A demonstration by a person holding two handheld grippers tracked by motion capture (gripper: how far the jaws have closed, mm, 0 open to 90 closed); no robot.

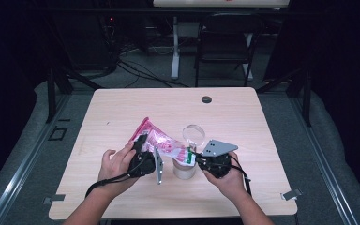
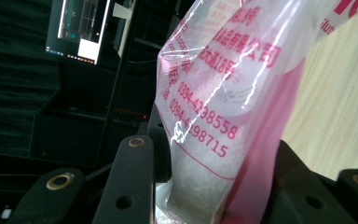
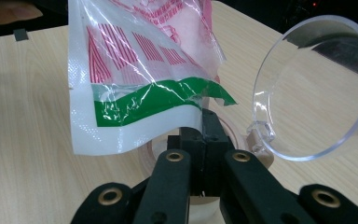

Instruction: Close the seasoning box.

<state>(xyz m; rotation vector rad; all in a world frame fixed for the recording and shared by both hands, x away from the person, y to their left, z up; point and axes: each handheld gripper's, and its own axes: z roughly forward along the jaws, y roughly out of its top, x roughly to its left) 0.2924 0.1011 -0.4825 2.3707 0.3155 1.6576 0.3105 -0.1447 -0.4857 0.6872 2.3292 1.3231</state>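
A: Two claws are on one pouch. Your left claw [image 1: 143, 140] has its jaws closed around the pink end of the plastic pouch [image 1: 157, 140]; in the left gripper view the pouch [image 2: 223, 107] stands up between the jaws, white grains filling its lower part.

B: And your right claw?

A: Your right claw [image 1: 193, 157] is pinched tight, jaws together, at the pouch's green-striped corner [image 3: 154, 100], which hangs just above and ahead of its tips. I cannot tell whether the film itself sits between the pads.

B: Where is the jar?

A: The clear jar [image 1: 185, 168] stands on the bench [image 1: 122, 108] directly under your right claw's tips, between your two hands. Its hinged clear lid [image 1: 194, 133] stands open just beyond that claw; in the right gripper view the lid [image 3: 317, 88] rises to the right of the jaws.
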